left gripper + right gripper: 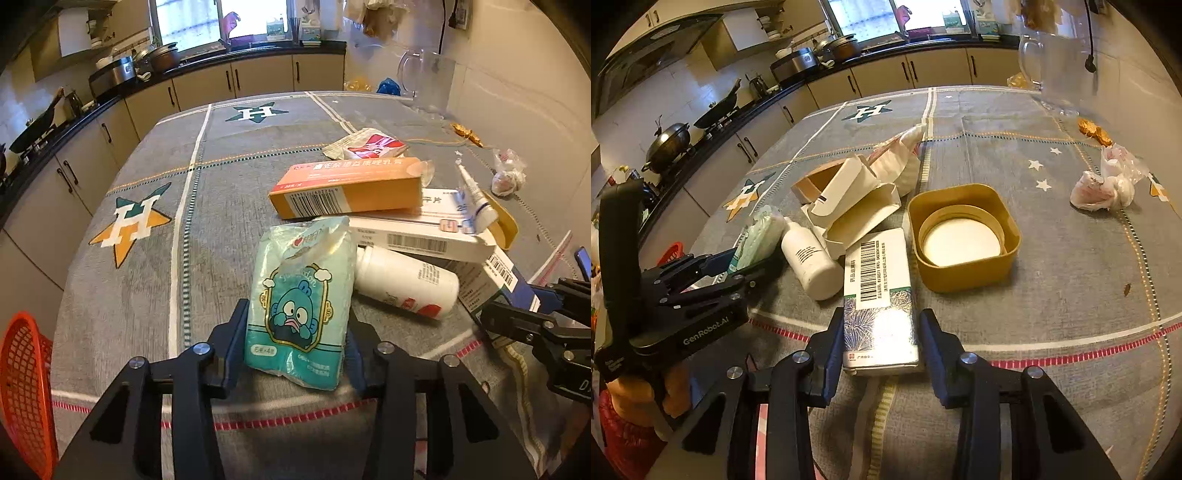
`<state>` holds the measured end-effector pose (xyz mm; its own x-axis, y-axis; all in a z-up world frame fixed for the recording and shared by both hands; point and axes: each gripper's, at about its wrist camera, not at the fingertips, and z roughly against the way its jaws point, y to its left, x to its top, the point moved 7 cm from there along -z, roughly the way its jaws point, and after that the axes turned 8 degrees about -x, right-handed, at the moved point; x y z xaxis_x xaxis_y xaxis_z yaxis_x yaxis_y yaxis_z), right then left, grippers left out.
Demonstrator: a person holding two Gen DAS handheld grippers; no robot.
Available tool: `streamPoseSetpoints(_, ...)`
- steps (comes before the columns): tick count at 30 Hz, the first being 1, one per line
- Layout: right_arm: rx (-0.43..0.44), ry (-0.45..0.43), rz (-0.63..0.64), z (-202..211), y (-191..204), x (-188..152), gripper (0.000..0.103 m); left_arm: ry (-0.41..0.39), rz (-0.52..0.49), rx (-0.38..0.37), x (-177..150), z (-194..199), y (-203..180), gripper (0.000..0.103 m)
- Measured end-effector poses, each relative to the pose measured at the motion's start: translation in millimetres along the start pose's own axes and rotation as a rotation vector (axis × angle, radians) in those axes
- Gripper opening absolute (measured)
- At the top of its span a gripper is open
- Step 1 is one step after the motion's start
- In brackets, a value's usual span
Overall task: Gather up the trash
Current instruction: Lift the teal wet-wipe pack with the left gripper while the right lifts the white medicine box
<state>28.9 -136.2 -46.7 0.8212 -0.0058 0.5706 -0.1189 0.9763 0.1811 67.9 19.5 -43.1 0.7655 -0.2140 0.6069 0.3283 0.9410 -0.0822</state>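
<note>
Beyond the fingers: bright window (pixel 221 22), beige cabinets (pixel 258 77) under black countertop (pixel 110 99), tiled wall (pixel 517 92) rightward.

Grey tablecloth (pixel 229 192) with star-H logos covering the table. Clear glass pitcher (pixel 424 79) standing at far edge. Pots and a cooker (pixel 114 74) sitting on the dark counter (pixel 74 122); wok (pixel 718 109) resting on the stove.
</note>
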Motion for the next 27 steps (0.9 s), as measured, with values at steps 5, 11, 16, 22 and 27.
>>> streamPoseSetpoints(5, 0.017, -0.026, 0.011, 16.2, 2.7, -7.8, 0.041, -0.037, 0.028, -0.028, -7.0, 22.2, -3.2, 0.039)
streamPoseSetpoints(11, 0.054, -0.049, 0.021, 34.4, 10.9, -17.7, 0.041, -0.082, 0.035, -0.040, -17.6, 48.6, -9.8, 0.039)
streamPoseSetpoints(16, 0.070, -0.080, 0.038, 48.8, 20.3, -17.5, 0.041, -0.110, 0.023, -0.033, -23.6, 65.0, -16.8, 0.039)
streamPoseSetpoints(22, 0.077, -0.091, 0.047, 55.0, 25.4, -18.9, 0.041, -0.128, 0.016, -0.020, -26.9, 75.5, -18.0, 0.039)
streamPoseSetpoints(27, 0.079, -0.093, 0.053, 57.0, 28.6, -19.7, 0.041, -0.136, 0.018, -0.016, -29.5, 81.0, -17.7, 0.039)
